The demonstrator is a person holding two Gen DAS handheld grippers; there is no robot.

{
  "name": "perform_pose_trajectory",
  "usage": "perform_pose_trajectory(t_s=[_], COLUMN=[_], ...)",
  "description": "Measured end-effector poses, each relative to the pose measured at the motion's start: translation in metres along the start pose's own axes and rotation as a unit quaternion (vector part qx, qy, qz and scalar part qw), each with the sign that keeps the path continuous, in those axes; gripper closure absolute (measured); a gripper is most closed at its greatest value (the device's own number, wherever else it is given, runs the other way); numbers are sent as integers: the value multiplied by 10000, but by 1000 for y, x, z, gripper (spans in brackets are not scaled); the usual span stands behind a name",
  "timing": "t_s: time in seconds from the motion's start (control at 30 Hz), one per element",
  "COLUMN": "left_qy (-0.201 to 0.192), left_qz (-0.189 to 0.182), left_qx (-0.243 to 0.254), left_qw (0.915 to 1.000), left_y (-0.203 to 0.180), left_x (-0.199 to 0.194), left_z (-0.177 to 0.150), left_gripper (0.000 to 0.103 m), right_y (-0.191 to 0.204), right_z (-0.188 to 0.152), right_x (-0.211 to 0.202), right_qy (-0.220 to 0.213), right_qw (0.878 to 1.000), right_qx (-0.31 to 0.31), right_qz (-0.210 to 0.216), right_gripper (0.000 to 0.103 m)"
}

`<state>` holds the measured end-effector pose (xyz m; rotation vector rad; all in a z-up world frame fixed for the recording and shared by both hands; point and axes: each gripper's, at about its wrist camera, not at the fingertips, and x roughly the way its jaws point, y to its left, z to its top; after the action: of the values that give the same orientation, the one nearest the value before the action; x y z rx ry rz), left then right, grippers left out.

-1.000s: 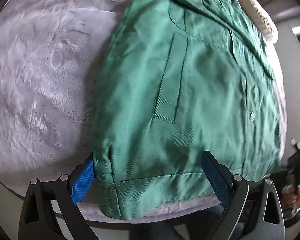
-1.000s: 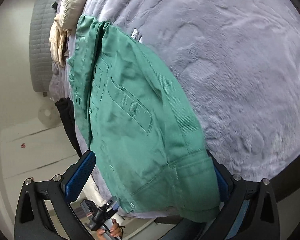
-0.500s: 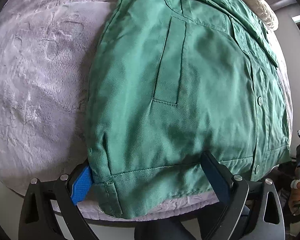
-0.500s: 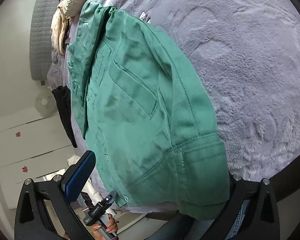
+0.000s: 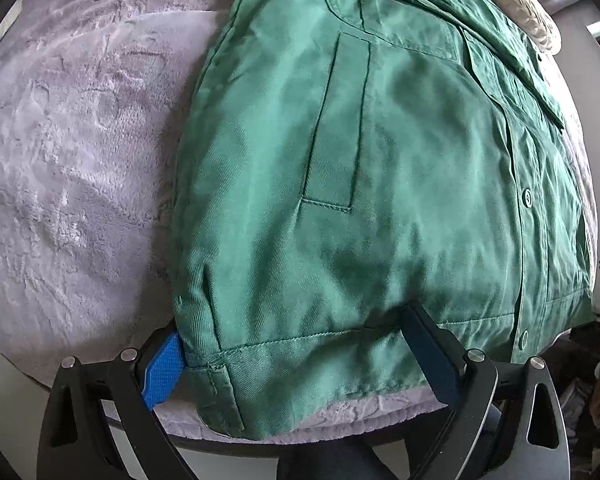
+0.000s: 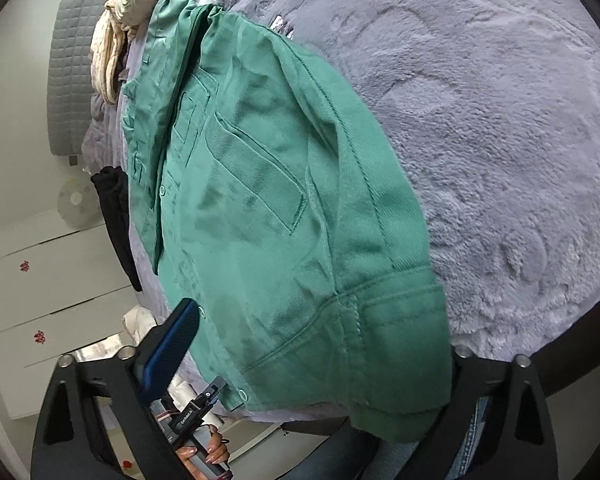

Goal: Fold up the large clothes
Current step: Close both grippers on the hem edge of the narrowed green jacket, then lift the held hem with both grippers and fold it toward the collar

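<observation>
Left wrist view: left gripper (image 5: 300, 354) gaping over green jacket (image 5: 380, 180) hem, lying on grey blanket (image 5: 80, 160). Right gripper (image 6: 312, 356) narrowing, jaws still apart, straddling hem corner.

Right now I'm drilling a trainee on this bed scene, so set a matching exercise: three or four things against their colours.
Things:
1. jacket
2. blanket
3. garment hanging off the bed edge
4. puffy coat

Colours:
A. cream
B. green
C. black
D. grey-lilac

Pairs: 1-B, 2-D, 3-C, 4-A
</observation>
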<state>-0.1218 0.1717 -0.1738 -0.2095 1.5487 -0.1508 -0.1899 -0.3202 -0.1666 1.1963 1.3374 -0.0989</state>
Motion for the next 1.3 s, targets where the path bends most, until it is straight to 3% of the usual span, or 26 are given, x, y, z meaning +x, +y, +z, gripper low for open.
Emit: perform_pose_trajectory(t_s=[0.1,0.2,0.37,0.4,0.43,0.47,0.5,0.53,0.6,0.67,0.7,0.83,1.0,1.2,1.3], left_qy=[-29,-30,35,21,3,-38,-62,-110,-127,-247,-323,-772,-1358,-2048,-2257], left_qz=[-6,-24,80,70,63,118,88,22,-422,-1034,-1193,-1834,-2083,-1937,-1732], left_qx=[165,267,111,66,52,75,116,114,-103,-403,-478,-881,-1148,-1204,-1204], left_qw=[9999,9996,9999,10000,10000,9999,9999,9999,9990,9935,9912,9760,9618,9518,9511], left_y=[-3,-10,-6,-5,-5,-4,-3,-2,5,13,15,14,4,-20,-24], left_x=[-6,-8,-8,-8,-10,-12,-16,-20,-33,-51,-58,-96,-136,-172,-175], left_z=[-2,-3,-1,0,0,1,2,3,7,13,15,39,92,170,213], left_gripper=[5,5,24,34,51,59,69,83,86,86,86,86,87,87,86], right_y=[-4,-10,-9,-8,-7,-6,-6,-6,-3,2,9,42,103,181,208], right_z=[-2,-4,-8,-8,-9,-10,-10,-11,-11,-11,-8,6,38,106,142], right_x=[-4,-7,-6,-5,-5,-4,-3,-4,-7,-12,-15,-23,-32,-33,-29], right_qy=[-41,-54,12,13,-5,-13,-15,-35,-82,-64,-2,215,368,448,410], right_qw=[10000,9999,9999,10000,10000,10000,9999,9999,9997,9973,9946,9880,9772,9643,9644], right_qx=[45,135,44,22,12,14,43,102,88,132,116,-200,-626,-1088,-1156], right_qz=[-39,70,128,87,25,-33,-93,-4,194,722,1029,1514,1995,2372,2342], right_gripper=[26,28,28,35,67,87,95,95,95,95,95,95,95,95,95])
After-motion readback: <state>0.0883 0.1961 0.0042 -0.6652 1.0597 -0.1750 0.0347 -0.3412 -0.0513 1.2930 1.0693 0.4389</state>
